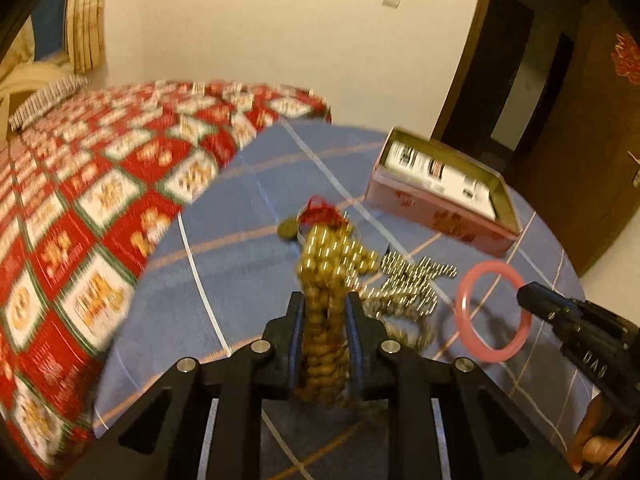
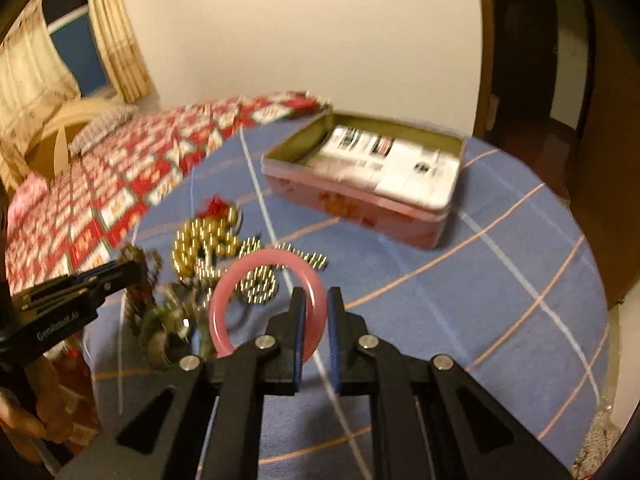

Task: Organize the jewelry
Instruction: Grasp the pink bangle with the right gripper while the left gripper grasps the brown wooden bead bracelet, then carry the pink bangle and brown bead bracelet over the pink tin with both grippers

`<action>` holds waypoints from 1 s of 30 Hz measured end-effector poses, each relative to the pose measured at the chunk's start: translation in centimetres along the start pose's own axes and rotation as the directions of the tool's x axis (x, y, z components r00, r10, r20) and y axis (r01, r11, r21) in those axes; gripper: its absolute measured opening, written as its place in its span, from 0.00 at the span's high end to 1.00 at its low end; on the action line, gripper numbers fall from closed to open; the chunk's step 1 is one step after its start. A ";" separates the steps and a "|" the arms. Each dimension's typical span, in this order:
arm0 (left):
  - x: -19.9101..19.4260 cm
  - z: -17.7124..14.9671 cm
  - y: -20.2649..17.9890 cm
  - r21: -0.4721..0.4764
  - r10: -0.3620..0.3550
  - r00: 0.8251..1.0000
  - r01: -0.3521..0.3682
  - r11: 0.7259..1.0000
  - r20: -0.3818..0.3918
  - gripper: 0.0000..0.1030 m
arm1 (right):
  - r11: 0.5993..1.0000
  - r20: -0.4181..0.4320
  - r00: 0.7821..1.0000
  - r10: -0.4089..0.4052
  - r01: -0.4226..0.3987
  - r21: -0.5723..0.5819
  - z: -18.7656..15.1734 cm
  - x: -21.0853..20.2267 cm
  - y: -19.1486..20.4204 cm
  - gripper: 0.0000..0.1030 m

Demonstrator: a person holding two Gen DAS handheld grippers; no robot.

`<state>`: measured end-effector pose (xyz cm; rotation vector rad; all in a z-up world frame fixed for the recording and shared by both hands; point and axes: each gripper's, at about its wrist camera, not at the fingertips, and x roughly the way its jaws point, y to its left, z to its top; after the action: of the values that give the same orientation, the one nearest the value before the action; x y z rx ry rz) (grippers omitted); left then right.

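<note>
- Bedroom with a cream wall (image 1: 280, 32), a curtained window (image 2: 76, 48) far left, a dark wooden door (image 1: 580, 140) far right.
- Bed under a red and white patterned quilt (image 1: 100, 184) at left; beside it, a round desk draped in a blue cloth (image 2: 460, 280) with pale and orange crossing lines.
- Open pink tin (image 2: 360, 204) at the far side of the desk, white printed packets lying inside, lid not in view; probably meant as the place for the jewelry, hence left open and within reach of both grippers.
- Tangle of gold-coloured beads (image 2: 204, 244) and silvery chain (image 1: 408, 284) heaped near the middle of the desk, a red tassel (image 1: 320, 210) at its far end; darker greenish pieces just left of the ring in the right wrist view, too blurred to name.
- Left gripper (image 1: 325, 316): jaws nearly closed on a bunched strand of brown beads (image 1: 324, 344), raised from the heap, gold beads draping beyond the tips; likely lifted to free one strand from the tangle.
- Right gripper (image 2: 316, 312): jaws narrowly parted with the rim of a pink bangle (image 2: 266, 300) between them, the left pad against the rim, a gap visible at the right pad; bangle carried upright, off the cloth, near the heap.
- Held by the rim, probably to pass edge-first into the tin.
- Heavy motion blur throughout.
</note>
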<state>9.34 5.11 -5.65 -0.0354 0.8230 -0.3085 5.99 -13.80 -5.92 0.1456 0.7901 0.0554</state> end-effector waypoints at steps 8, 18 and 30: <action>-1.6 3.9 -1.9 0.065 -0.026 0.996 0.021 0.998 0.080 0.81 | 0.998 0.066 0.998 -0.022 0.018 0.062 3.4 -1.4 -2.5 0.87; 0.3 2.5 1.7 -0.019 -0.012 0.997 0.010 1.000 -0.071 0.59 | 0.995 0.073 0.997 -0.018 0.010 0.102 3.5 -1.6 -3.9 0.87; 5.5 -1.7 0.3 -0.027 -0.037 0.984 0.033 0.999 -0.173 0.64 | 0.997 0.065 0.998 -0.001 -0.004 0.078 3.2 -1.6 -3.2 0.90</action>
<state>11.64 3.97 -10.78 -0.0465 0.9997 -0.3380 7.16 -17.46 -3.02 0.2213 0.7276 0.0207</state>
